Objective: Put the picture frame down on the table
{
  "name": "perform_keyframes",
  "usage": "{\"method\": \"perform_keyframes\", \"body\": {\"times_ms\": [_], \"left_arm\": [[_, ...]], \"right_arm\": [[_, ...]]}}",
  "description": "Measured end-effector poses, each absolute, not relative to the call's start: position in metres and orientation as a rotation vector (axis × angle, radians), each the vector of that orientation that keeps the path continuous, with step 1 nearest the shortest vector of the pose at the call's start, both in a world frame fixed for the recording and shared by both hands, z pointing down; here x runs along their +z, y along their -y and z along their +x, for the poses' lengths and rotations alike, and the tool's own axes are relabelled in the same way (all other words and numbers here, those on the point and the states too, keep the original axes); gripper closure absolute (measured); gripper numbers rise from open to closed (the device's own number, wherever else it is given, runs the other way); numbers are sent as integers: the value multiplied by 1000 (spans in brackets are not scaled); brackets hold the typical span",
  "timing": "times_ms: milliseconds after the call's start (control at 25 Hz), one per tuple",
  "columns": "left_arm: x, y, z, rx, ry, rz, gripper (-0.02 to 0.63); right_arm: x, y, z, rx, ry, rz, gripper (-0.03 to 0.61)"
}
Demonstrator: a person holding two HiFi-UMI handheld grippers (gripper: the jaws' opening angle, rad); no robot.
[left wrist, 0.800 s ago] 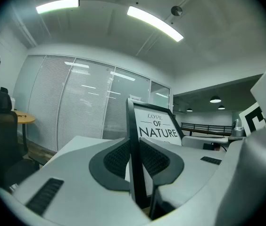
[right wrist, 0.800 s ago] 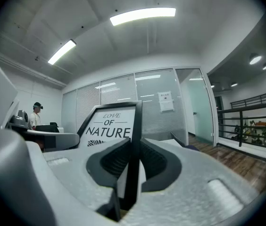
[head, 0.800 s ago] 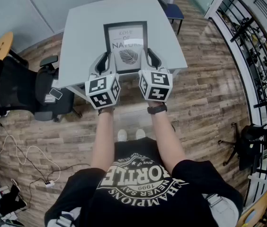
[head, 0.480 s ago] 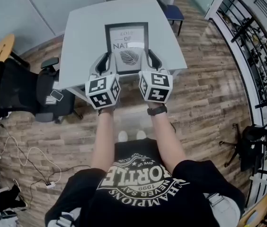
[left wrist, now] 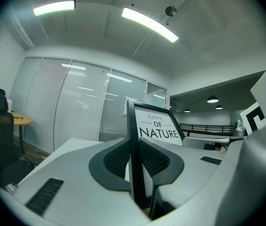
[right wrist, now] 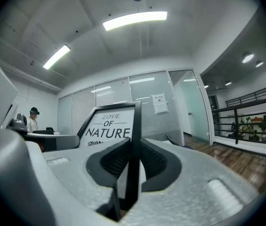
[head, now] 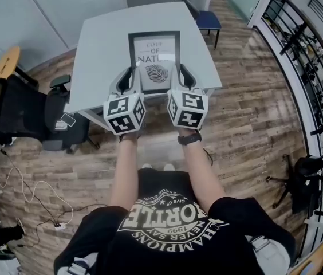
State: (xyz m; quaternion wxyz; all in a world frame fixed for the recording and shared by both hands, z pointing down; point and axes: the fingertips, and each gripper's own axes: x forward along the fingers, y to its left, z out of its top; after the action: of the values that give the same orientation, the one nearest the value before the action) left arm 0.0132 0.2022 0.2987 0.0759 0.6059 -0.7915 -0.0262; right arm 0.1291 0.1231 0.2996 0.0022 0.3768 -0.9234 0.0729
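Head view: a person holds a black picture frame (head: 155, 59) over the pale grey worktop (head: 101, 39), with one hand-held gripper on each side edge near the lower corners. The left hand-held gripper (head: 126, 78) has the frame's left edge and the right hand-held gripper (head: 182, 75) its right edge. The print faces the person and reads "LOVE OF NATURE" above a leaf drawing (head: 156, 73).

In the left gripper view the jaws are clamped on the thin black edge, with a ribbed dark pad (left wrist: 119, 157) pressed against each face of it. The right gripper view shows the same hold, its pads (right wrist: 116, 158) tight on the opposite edge.

Whether the frame's far end touches the worktop cannot be told.

A blue chair (head: 207, 19) stands at the worktop's far right corner. A black office chair (head: 18, 110) sits off its left side on the wooden floor (head: 247, 107).
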Motion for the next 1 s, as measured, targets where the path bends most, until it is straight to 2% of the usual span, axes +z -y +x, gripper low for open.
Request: {"method": "perform_keyframes", "body": {"times_ms": [440,720,1000], "left_arm": [[305,-162,17,-69,2348,1835,548],[313,-103,-15,-75,2307,1877,548],[310,-26,-81,-78,2265,1904,548]], "right_arm": [[306,-87,136,245,2896,1225,517],[312,-32,106,244,2870,1269,517],[308,38,44,231,2838,1315,517]]}}
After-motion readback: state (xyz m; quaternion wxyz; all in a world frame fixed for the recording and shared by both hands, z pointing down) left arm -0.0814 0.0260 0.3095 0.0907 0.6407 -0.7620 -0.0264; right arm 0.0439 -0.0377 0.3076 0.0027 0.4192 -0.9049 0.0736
